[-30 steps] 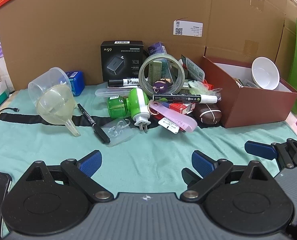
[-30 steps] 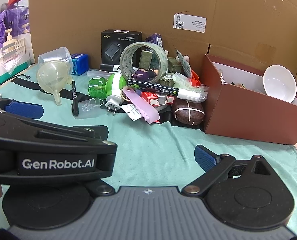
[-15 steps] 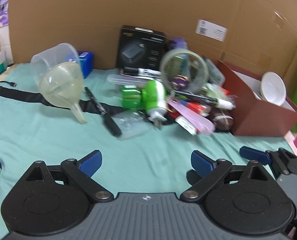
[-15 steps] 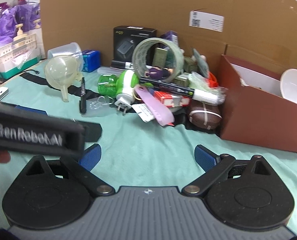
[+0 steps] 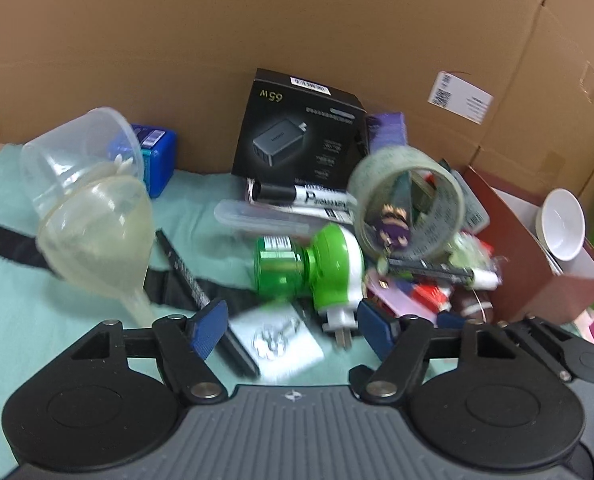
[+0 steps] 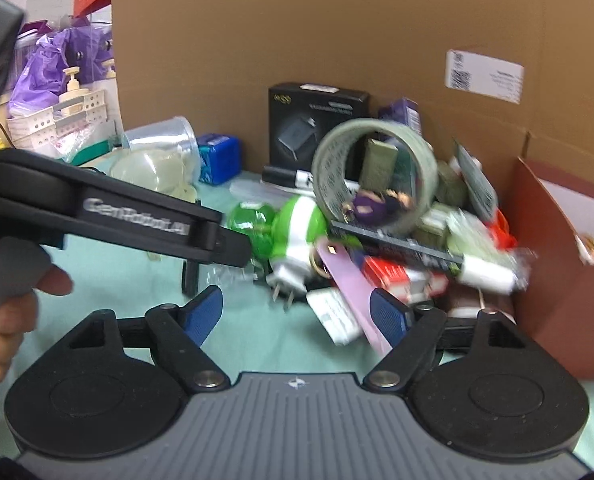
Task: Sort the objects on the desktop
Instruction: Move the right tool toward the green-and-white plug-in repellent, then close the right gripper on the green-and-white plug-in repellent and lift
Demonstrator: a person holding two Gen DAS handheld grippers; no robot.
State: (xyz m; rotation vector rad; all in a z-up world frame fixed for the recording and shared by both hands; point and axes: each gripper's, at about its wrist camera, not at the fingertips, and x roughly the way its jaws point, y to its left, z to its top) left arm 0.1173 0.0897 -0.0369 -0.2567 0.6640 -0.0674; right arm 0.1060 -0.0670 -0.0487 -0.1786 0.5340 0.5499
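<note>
A pile of desk objects lies on the green cloth (image 5: 57,320): a green and white plug-in device (image 5: 313,268) (image 6: 293,232), a roll of clear tape (image 5: 409,208) (image 6: 373,176), a black marker (image 5: 305,196), a black pen (image 5: 201,296), a black charger box (image 5: 301,132), a clear funnel (image 5: 101,232). My left gripper (image 5: 291,326) is open, just in front of the green device, over a small plastic bag (image 5: 277,340). My right gripper (image 6: 297,314) is open, close to the device's plug and a pink strap (image 6: 353,284). The left gripper's body (image 6: 109,216) crosses the right wrist view.
A dark red box (image 5: 537,264) with a white bowl (image 5: 561,224) stands at the right. A cardboard wall (image 5: 297,32) closes the back. A clear cup (image 5: 81,152) and blue box (image 5: 157,156) sit at the left. A small brown football (image 5: 473,304) lies by the red box.
Both grippers have moved forward toward the pile, which now looks much closer. Both stay open and empty. Nothing in the pile has moved.
</note>
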